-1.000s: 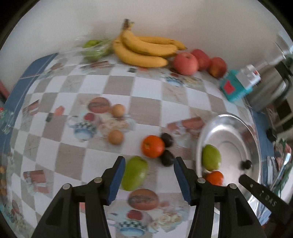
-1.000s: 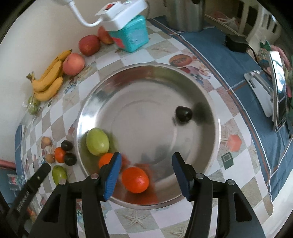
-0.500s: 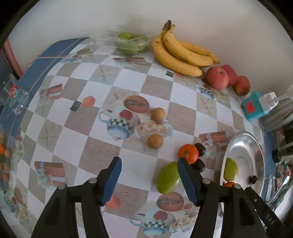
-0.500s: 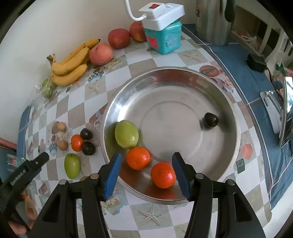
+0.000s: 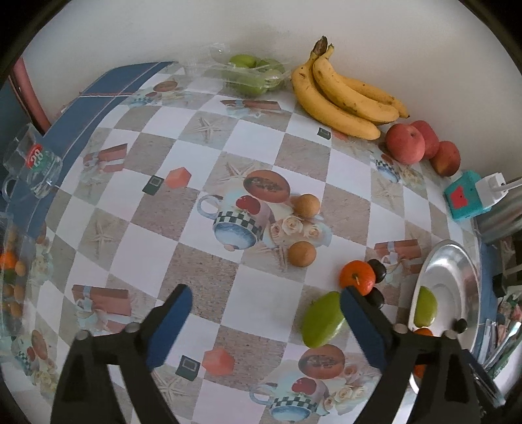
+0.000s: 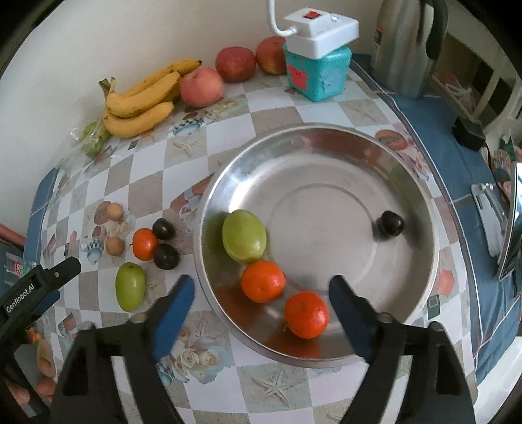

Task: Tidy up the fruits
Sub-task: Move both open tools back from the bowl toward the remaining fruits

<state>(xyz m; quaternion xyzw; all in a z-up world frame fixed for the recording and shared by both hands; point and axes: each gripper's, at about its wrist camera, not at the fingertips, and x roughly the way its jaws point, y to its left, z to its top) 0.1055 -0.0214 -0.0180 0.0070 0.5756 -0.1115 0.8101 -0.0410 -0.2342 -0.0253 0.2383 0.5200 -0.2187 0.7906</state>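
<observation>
The counter (image 5: 261, 156) wore a checkered cloth printed with cups and starfish and ran up to a pale wall. From where I watched, my left hand-held gripper (image 5: 262, 305) pointed down at it with its jaws opening wide and nothing between the pads; they touched no fruit. A green mango (image 5: 321, 319) lay on the cloth just inside the right finger, and an orange (image 5: 357, 275) sat just beyond that fingertip with two dark plums (image 5: 378, 270) touching it. Two small brown fruits (image 5: 301, 252) lay further up the cloth.

My right hand-held gripper (image 6: 259, 288) hung over the near edge of the metal bowl (image 6: 326, 143), its jaws also opening and gripping nothing. Between the spread fingers, down in the bowl, lay two oranges (image 6: 262, 280), apart from the pads. A green mango (image 6: 244, 235) rested in the bowl beside them and a dark plum (image 6: 390, 223) sat alone towards the far right side.

Against the wall lay a bunch of bananas (image 5: 345, 98), three red apples (image 5: 404, 143) and a clear bag of green fruit (image 5: 251, 73). A teal box (image 6: 314, 71) with a white power strip (image 6: 321, 27) on top stood behind the bowl.
</observation>
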